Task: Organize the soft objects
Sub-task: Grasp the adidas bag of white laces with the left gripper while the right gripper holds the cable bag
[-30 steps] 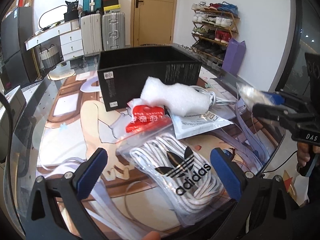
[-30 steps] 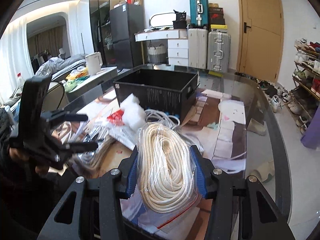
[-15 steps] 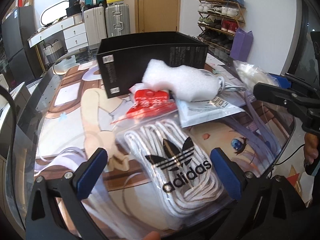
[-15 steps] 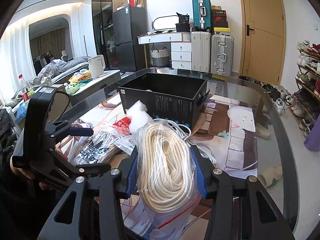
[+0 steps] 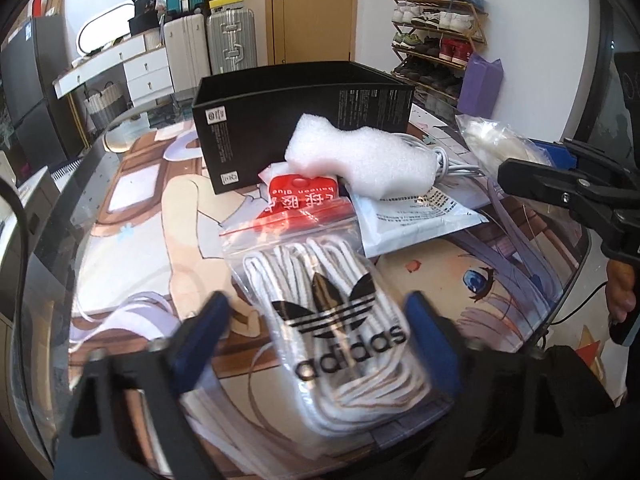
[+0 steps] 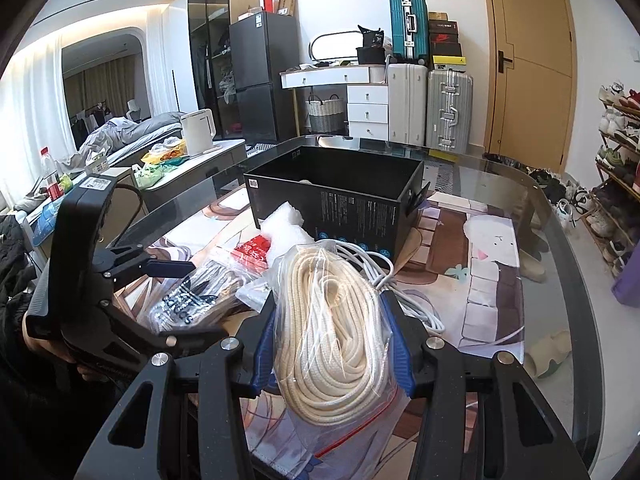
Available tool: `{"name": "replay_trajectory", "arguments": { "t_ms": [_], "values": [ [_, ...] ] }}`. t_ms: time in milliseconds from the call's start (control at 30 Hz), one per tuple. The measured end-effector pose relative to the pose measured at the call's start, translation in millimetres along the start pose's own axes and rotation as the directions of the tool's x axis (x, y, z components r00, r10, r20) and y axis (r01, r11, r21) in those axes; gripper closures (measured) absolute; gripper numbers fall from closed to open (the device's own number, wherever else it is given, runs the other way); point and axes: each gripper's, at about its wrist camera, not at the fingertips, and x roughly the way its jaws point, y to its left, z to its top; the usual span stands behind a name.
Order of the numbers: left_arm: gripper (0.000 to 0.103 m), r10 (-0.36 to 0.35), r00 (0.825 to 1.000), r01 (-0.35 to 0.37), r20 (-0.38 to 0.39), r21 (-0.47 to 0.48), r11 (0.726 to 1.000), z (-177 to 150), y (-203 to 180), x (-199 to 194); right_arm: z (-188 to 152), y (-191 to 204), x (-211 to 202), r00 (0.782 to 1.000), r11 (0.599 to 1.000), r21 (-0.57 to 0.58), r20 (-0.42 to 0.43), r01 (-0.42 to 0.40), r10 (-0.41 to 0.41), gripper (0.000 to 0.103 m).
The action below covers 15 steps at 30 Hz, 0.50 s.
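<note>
A clear zip bag of white laces with a black adidas logo [image 5: 340, 320] lies on the glass table between the blue pads of my left gripper [image 5: 316, 320]. Its jaws are closing on the bag; the right pad is at the bag's edge and the left pad still stands a little off it. My right gripper [image 6: 334, 344] is shut on a clear bag holding a coil of cream rope [image 6: 336, 320], lifted above the table. An open black box [image 5: 304, 120] stands behind a white foam piece [image 5: 360, 160] and a red packet [image 5: 304, 196].
A white pouch [image 5: 416, 216] and a coiled white cable [image 6: 400, 292] lie beside the box. The table edge curves close on the right. Suitcases [image 6: 448, 108], a white dresser and a shoe rack [image 5: 436, 44] stand beyond the table.
The left gripper's blue pads have come inward toward the laces bag, which now sits deeper between them. The right gripper keeps its hold on the rope bag and has barely moved.
</note>
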Motion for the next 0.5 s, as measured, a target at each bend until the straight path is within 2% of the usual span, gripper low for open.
{"name": "replay_trajectory", "arguments": {
  "t_ms": [67, 100, 233, 500],
  "values": [
    [0.043, -0.005, 1.000, 0.005, 0.006, 0.001, 1.000, 0, 2, -3, 0, 0, 0, 1.000, 1.000, 0.001, 0.002, 0.000, 0.000, 0.055],
    [0.053, -0.015, 1.000, 0.015, 0.008, -0.001, 1.000, 0, 4, -4, 0, 0, 1, 1.000, 1.000, 0.001, 0.002, 0.001, -0.001, 0.055],
    [0.058, -0.032, 0.999, 0.032, 0.024, -0.007, 0.999, -1, 9, -11, 1, 0, 0, 1.000, 1.000, 0.001, 0.007, 0.001, -0.001, 0.055],
    [0.058, -0.032, 0.997, 0.035, 0.070, -0.039, 0.999, -1, 20, -27, 5, -3, -2, 1.000, 1.000, 0.006, 0.024, 0.010, -0.010, 0.055]
  ]
}}
